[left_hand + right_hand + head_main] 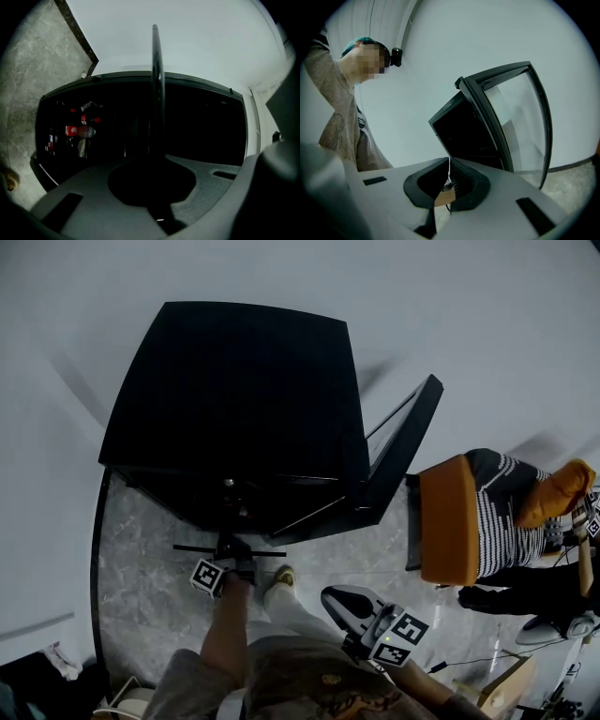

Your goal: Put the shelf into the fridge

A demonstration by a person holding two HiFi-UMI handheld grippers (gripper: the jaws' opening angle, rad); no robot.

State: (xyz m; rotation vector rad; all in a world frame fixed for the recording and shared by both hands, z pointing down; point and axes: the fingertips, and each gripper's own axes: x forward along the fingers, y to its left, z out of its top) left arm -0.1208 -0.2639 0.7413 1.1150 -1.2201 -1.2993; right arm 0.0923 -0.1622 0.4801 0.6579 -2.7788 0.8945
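Left tongs: the left gripper [232, 557] is clamped on the shelf [157, 93]. Its own view shows the panel running straight out from between the jaws.
Right tongs: the right gripper [449, 174] has its jaws pressed together with nothing between them. It is held back beside my body, well apart from the shelf.
Shelf position: it hangs in front of the open fridge [234, 390], low and just above the floor [141, 549]. I judge it is not yet seated on any support.
Shelf appearance: thin, dark and straight, and seen edge-on in both views. I cannot tell whether it is glass or wire.
Fridge: the door [403, 446] stands swung out on the right. Inside, bottles [79, 131] sit at the left of the left gripper view, and the rest of the interior is too dark to read.
Handling judgement: it looks stiff and fairly light, but broad. Gripped at a single edge point, it will tend to twist or sag about the jaws. If it is glass, it is smooth to grip and could chip on the frame.
Hold recommended: keep the grip at the middle of the near edge. Take the same edge further along with the free gripper before feeding it in level.
Risk: knocking the bottles or catching the door frame.
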